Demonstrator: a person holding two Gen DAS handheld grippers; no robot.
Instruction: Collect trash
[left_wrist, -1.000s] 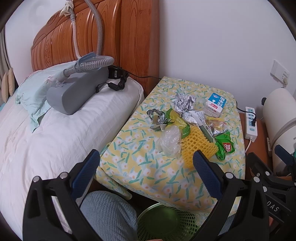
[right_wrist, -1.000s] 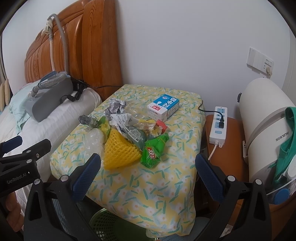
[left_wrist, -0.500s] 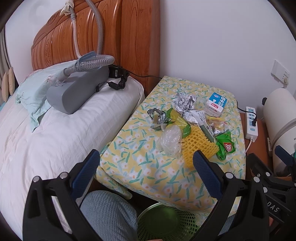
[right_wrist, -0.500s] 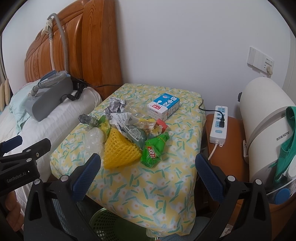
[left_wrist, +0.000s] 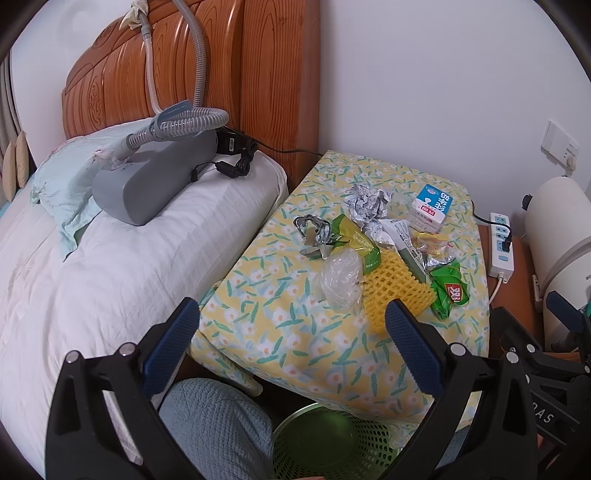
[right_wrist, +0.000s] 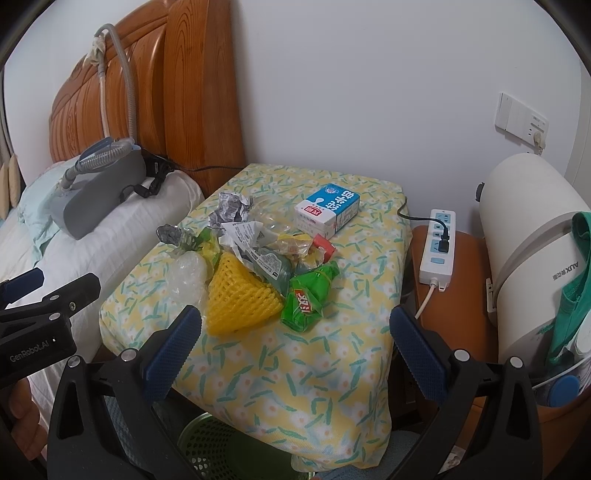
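Note:
A pile of trash lies on the yellow flowered table cover: a yellow foam net, a green wrapper, a clear plastic bag, crumpled paper, foil and a blue-white milk carton. A green mesh bin stands below the table's near edge. My left gripper and right gripper both hang open and empty, short of the pile.
A bed with white pillow and a grey hose machine lies left, against a wooden headboard. A power strip rests on a brown stand beside a white appliance. A person's blue-clad knee is below.
Both views have crept very slightly toward the table. The trash has not moved and both grippers stay open.

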